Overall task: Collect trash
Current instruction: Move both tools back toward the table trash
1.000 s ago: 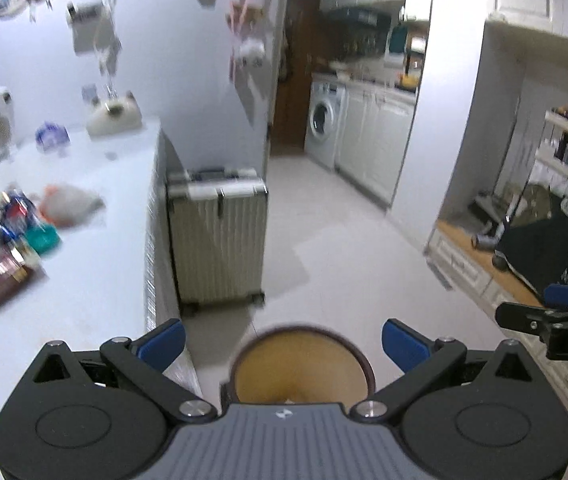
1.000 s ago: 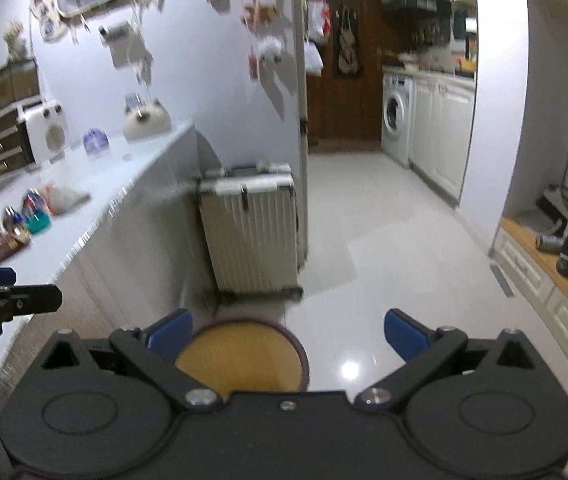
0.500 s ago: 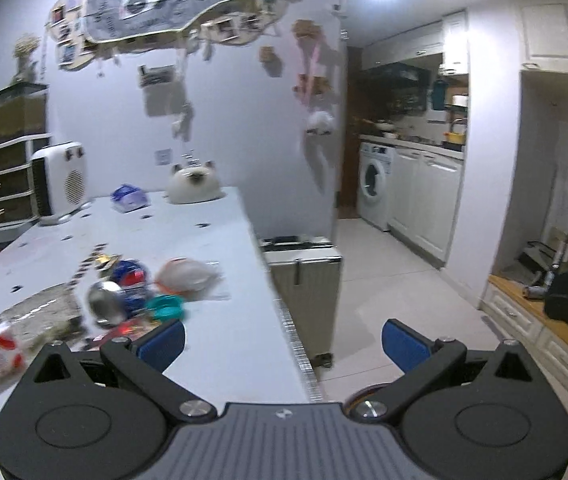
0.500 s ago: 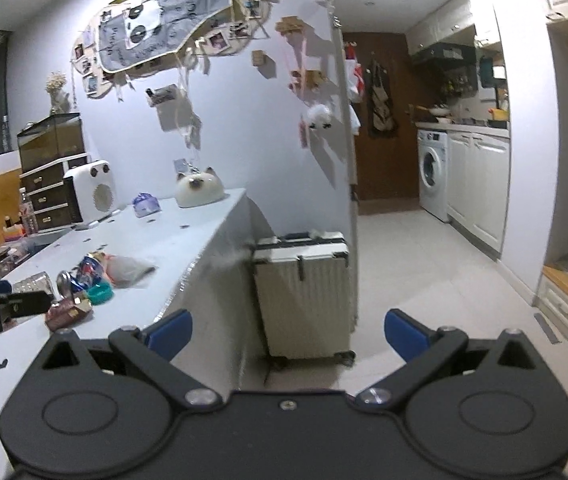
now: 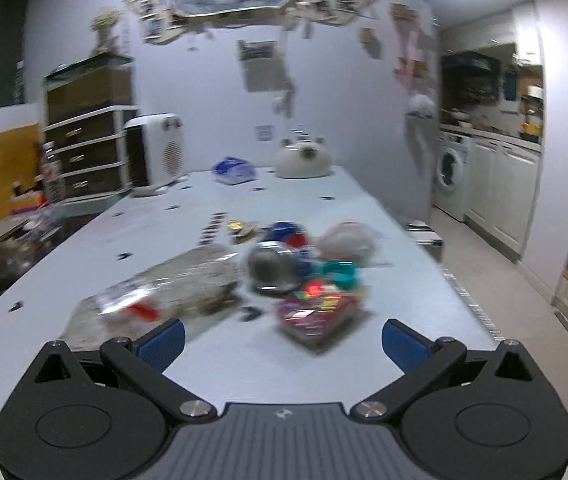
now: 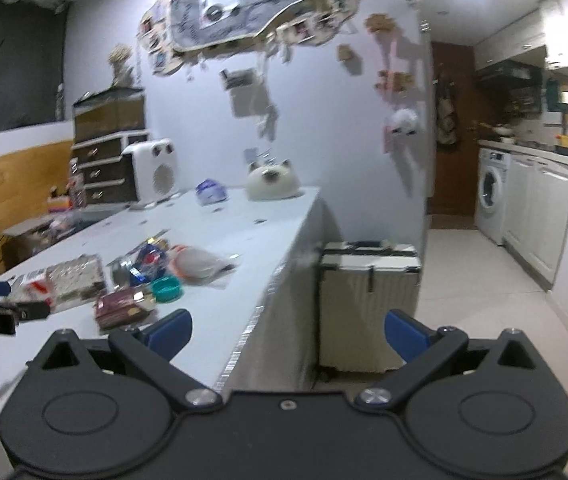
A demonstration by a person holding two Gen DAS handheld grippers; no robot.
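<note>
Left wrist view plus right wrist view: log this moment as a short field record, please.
surface: white table
trash cluster: clear plastic bag, silver can, teal lid, dark red wrapper
left tongs: open, empty, short of the wrapper
right tongs: open, empty, over the table edge
beside table: pale suitcase on the floor
image quality: left view motion-blurred

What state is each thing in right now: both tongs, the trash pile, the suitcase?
Left tongs: open, empty, aimed at the trash.
Right tongs: open, empty, off the table's edge.
Trash pile: on the table, ungrasped.
Suitcase: upright, closed.
</note>
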